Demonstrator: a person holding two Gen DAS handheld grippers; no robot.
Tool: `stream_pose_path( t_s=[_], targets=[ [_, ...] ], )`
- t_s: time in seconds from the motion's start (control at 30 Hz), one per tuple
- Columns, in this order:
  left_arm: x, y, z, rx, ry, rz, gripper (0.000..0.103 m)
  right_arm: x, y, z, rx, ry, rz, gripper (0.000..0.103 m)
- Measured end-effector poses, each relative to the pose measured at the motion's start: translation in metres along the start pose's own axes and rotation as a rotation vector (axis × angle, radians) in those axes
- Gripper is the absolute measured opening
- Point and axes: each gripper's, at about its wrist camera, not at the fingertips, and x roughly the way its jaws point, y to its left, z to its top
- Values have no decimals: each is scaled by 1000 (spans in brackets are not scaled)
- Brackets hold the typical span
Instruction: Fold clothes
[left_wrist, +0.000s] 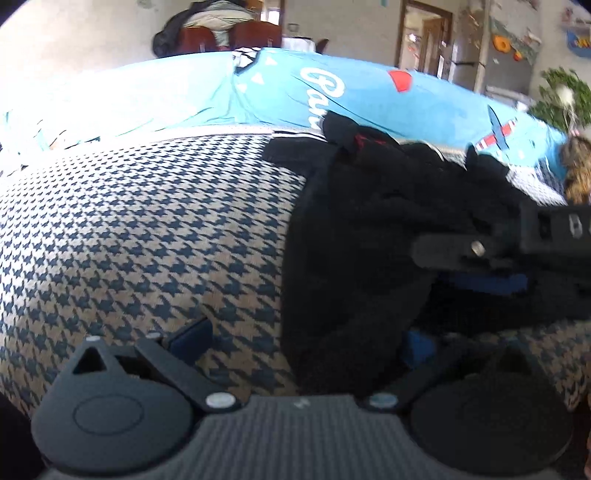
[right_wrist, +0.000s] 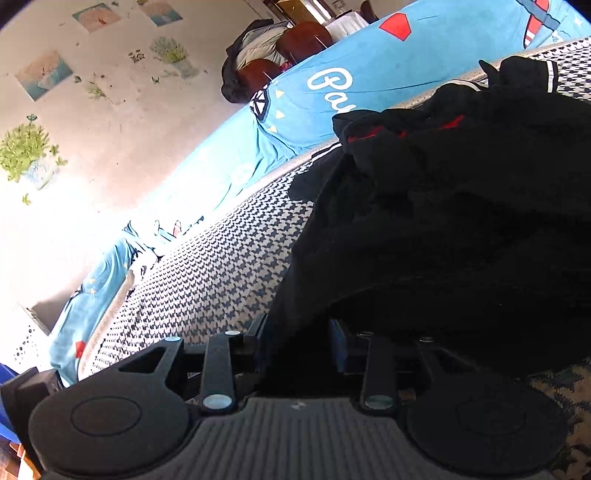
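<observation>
A black garment with small red marks (left_wrist: 369, 229) lies bunched on a houndstooth cover (left_wrist: 147, 229). My left gripper (left_wrist: 306, 343) is open, its jaws wide apart; the left pad rests on the cover and the right pad is at the garment's near edge. My right gripper (right_wrist: 299, 343) is shut on the near edge of the black garment (right_wrist: 461, 206), with cloth between its blue pads. The right gripper also shows in the left wrist view (left_wrist: 480, 254), at the garment's right side.
A blue bedsheet with white lettering and red shapes (left_wrist: 332, 92) lies beyond the houndstooth cover (right_wrist: 221, 266). Chairs piled with clothes (left_wrist: 218, 33) stand behind it. A wall with stickers (right_wrist: 92, 92) is on the left, and a doorway (left_wrist: 424, 40) is far back.
</observation>
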Motion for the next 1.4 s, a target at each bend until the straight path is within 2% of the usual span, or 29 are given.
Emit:
stream_pose_path(
  t_s=[0.07, 0.17, 0.27, 0.53, 0.63, 0.83, 1.1, 1.2, 1.3, 1.4],
  targets=[
    [3, 4, 1, -12, 11, 19, 103, 0, 2, -1, -24, 2, -29, 36],
    [9, 1, -1, 24, 29, 83, 103, 0, 6, -3, -66, 10, -80, 35],
    [9, -1, -2, 39, 27, 98, 103, -6, 7, -7, -89, 13, -101, 35],
    [0, 21, 6, -43, -65, 291, 103, -23, -4, -10, -82, 6, -149, 37],
    [-6, 30, 11, -64, -98, 337, 103, -28, -11, -10, -79, 4, -177, 37],
    [-15, 42, 15, -96, -155, 471, 103, -45, -23, -10, -69, -29, -270, 37],
    [-38, 51, 17, -112, -205, 505, 103, -69, -42, -5, -4, -100, -462, 37],
    [-45, 54, 16, -120, -215, 511, 103, -81, -43, -8, -38, -122, -598, 37],
    [-52, 57, 15, -129, -225, 516, 103, -94, -53, -10, 9, -142, -703, 37],
    [-58, 61, 14, -137, -235, 522, 103, -112, -62, -10, 80, -185, -712, 37]
  ],
)
